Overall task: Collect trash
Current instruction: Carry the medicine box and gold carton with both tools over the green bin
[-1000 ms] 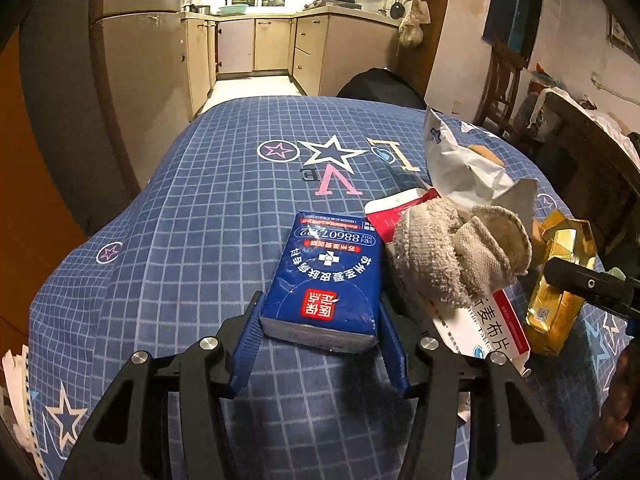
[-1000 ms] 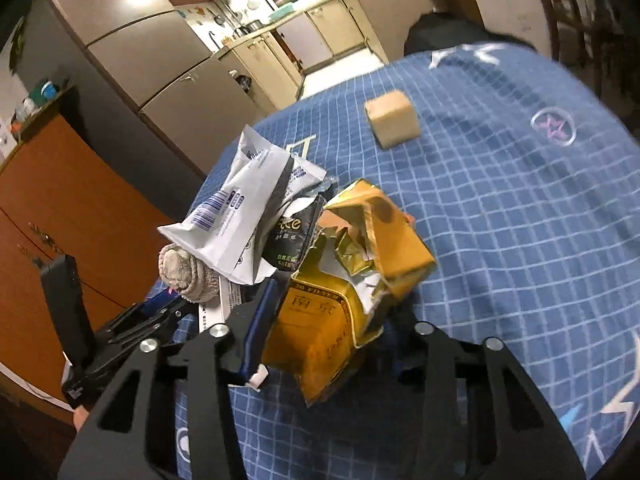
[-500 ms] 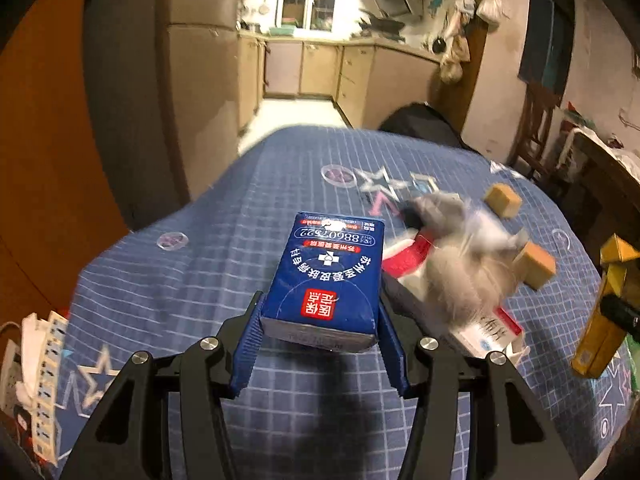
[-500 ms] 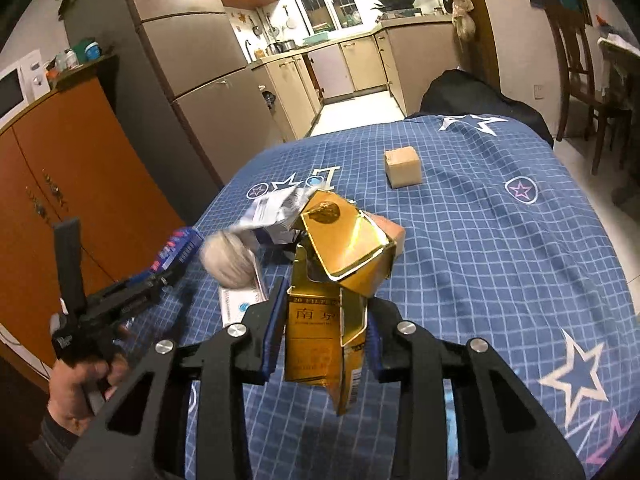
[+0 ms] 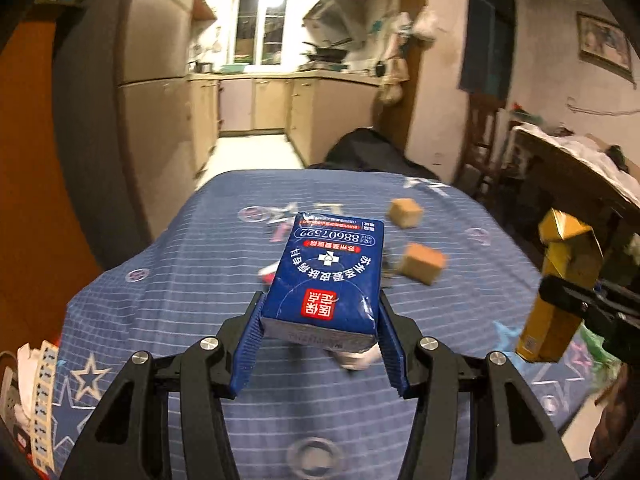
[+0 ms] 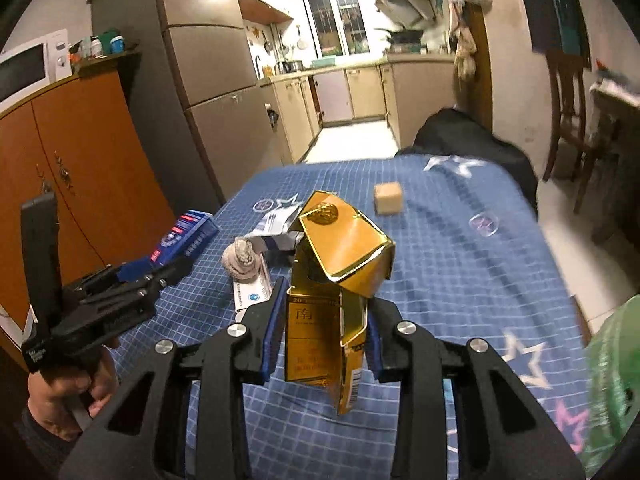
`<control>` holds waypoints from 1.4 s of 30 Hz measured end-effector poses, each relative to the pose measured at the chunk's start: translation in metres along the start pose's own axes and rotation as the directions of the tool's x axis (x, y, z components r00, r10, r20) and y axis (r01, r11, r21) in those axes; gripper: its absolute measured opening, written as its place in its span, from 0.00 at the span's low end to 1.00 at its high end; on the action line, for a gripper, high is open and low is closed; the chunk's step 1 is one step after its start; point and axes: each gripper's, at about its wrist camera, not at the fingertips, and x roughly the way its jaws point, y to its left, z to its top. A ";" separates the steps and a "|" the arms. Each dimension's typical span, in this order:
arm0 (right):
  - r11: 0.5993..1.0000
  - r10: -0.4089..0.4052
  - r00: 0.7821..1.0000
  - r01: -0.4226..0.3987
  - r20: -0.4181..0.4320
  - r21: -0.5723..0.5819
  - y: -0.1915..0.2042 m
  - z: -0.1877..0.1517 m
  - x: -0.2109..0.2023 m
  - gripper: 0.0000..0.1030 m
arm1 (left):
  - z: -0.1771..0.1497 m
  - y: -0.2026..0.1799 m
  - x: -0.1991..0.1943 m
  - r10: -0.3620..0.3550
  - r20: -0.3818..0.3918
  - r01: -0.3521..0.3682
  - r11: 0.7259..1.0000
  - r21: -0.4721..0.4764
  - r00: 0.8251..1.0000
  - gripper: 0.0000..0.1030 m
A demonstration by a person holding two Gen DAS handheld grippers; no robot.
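Blue rectangular paper-wrapped tissue pack (image 5: pixel 332 280) pinched between pads of left gripper (image 5: pixel 320 336), lifted above blue checked tablecloth (image 5: pixel 180 280). Torn gold cardboard cigarette box (image 6: pixel 336 304) upright, clamped in right gripper (image 6: pixel 320 336), also above cloth.

Setting: a home, dining area open to a galley kitchen. Indicators: table (image 6: pixel 460 280) under a blue checked star-print cloth; tall two-door fridge (image 6: pixel 200 64); orange wooden cupboard (image 6: pixel 80 168) carrying a microwave (image 6: pixel 28 68); beige kitchen cabinets (image 5: pixel 276 104) with worktop; window (image 5: pixel 262 26) at the far end; wooden chair (image 6: pixel 568 128); framed picture (image 5: pixel 604 48) on the wall
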 end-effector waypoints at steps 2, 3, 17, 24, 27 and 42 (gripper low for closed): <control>1.000 -0.018 1.000 0.018 0.019 -0.007 -0.006 0.002 -0.015 0.31 | 0.001 -0.016 -0.004 -0.023 0.009 0.023 1.000 0.011 1.000 0.52; 1.000 -0.025 0.999 0.025 0.025 -0.007 -0.009 0.002 -0.023 0.31 | 0.002 -0.026 -0.007 -0.041 0.013 0.040 0.999 0.017 0.999 0.52; 0.984 -0.177 0.981 0.173 0.075 0.053 -0.088 -0.001 -0.100 0.31 | 0.019 -0.172 -0.031 -0.250 0.047 0.240 0.957 0.160 0.967 0.52; 0.962 -0.260 0.962 0.251 0.083 0.102 -0.134 -0.004 -0.136 0.31 | 0.017 -0.247 -0.025 -0.356 0.011 0.347 0.915 0.205 0.934 0.52; 0.952 -0.291 0.954 0.282 0.076 0.117 -0.150 -0.006 -0.147 0.32 | 0.018 -0.277 -0.019 -0.390 -0.007 0.382 0.898 0.220 0.921 0.52; 0.896 -0.375 0.927 0.371 -0.031 0.245 -0.255 -0.032 -0.183 0.32 | 0.011 -0.412 0.008 -0.504 -0.112 0.513 0.805 0.299 0.856 0.52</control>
